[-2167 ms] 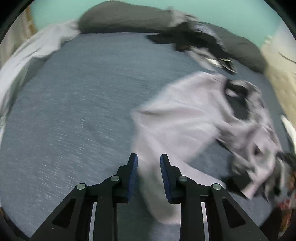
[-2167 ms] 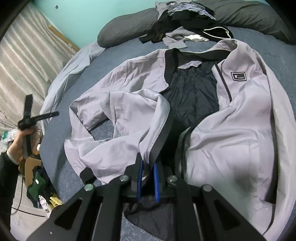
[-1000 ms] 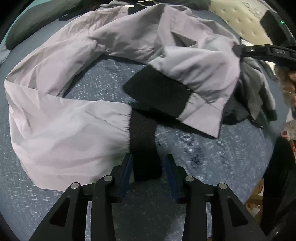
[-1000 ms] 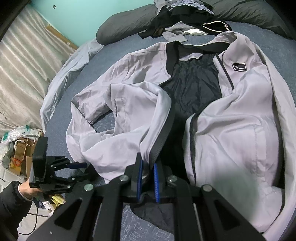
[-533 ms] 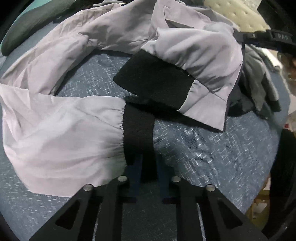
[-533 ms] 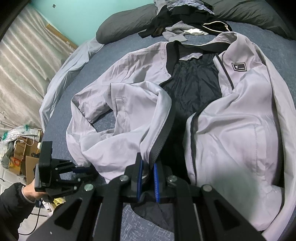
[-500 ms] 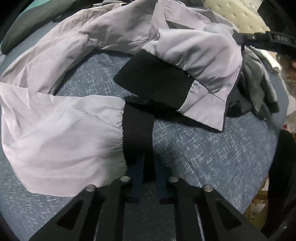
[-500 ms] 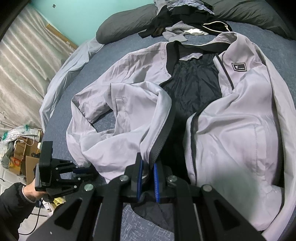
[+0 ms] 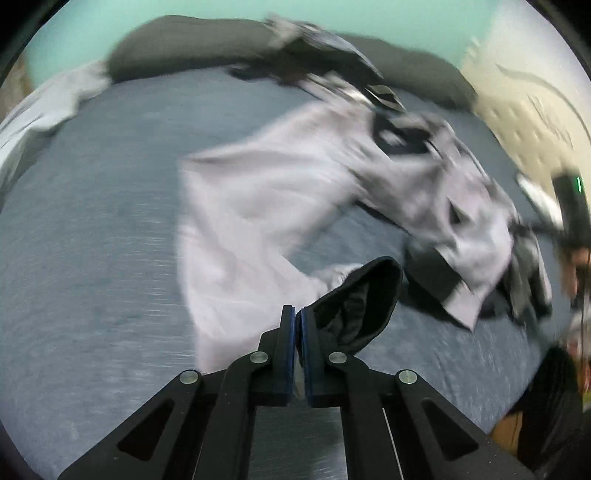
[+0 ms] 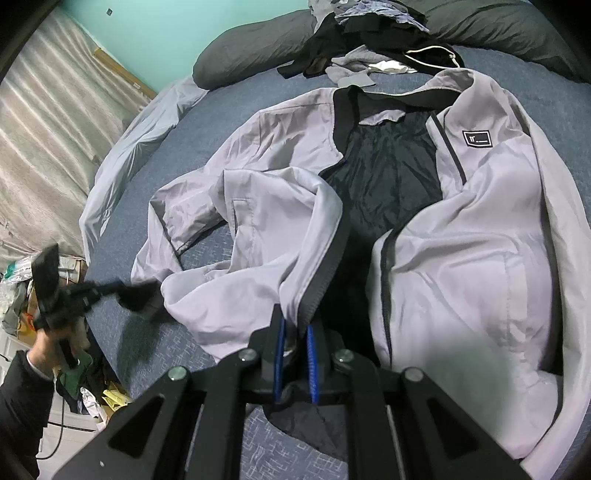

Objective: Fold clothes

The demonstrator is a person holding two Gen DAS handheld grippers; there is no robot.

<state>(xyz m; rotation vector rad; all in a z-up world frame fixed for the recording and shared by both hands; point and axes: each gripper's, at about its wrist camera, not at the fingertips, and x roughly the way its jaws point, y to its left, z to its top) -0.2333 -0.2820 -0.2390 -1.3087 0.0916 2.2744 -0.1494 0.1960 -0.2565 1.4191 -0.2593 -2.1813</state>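
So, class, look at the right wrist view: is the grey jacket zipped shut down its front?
No, the grey jacket lies open on the bed, its dark lining showing between the two front panels.

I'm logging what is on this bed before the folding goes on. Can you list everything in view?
jacket: one, pale lilac-grey with dark lining, spread open on the bed
sleeve cuff: one, black, in the left gripper
bed cover: one, blue-grey
pillows: two, dark grey, at the head
clothes pile: one, dark and grey, against the pillows
clutter: mixed, on the floor beside the bed
left gripper: black, shut on the cuff
right gripper: black, shut on the jacket's front edge
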